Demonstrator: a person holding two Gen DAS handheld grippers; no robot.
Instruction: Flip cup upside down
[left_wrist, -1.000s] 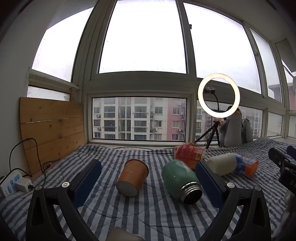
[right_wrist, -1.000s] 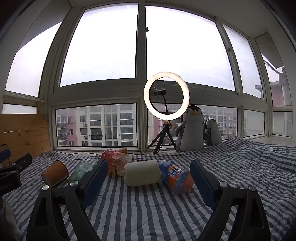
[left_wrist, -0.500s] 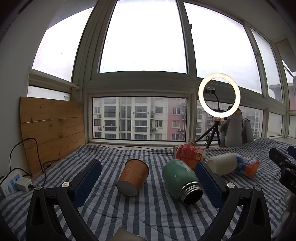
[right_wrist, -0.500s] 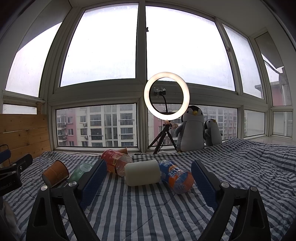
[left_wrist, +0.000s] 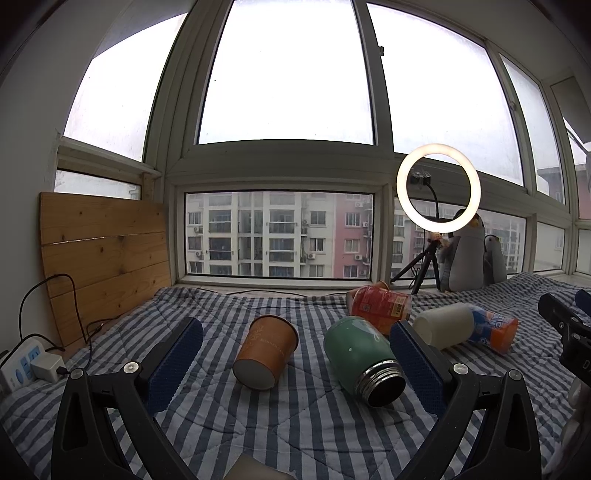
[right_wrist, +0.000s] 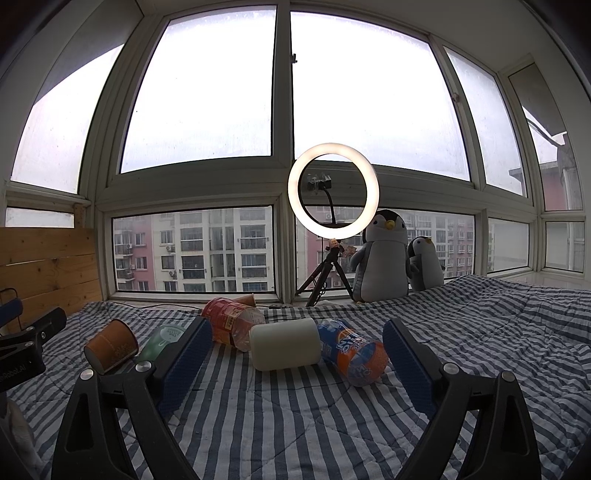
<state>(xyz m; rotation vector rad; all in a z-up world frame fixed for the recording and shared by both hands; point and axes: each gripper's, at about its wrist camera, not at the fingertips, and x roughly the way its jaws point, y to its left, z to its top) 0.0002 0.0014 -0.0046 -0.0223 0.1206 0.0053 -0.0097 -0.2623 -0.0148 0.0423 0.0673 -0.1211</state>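
We see almost nothing changed from a moment ago: the brown cup (left_wrist: 266, 352) still lies on its side on the striped bed (left_wrist: 295, 424), between our left gripper (left_wrist: 295, 354) fingers' line of sight. Both the left and right gripper (right_wrist: 297, 350) stay spread apart, holding nothing.

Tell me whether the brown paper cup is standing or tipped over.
Tipped over. The brown paper cup lies on its side on the striped blanket, closed base toward the left-wrist camera.
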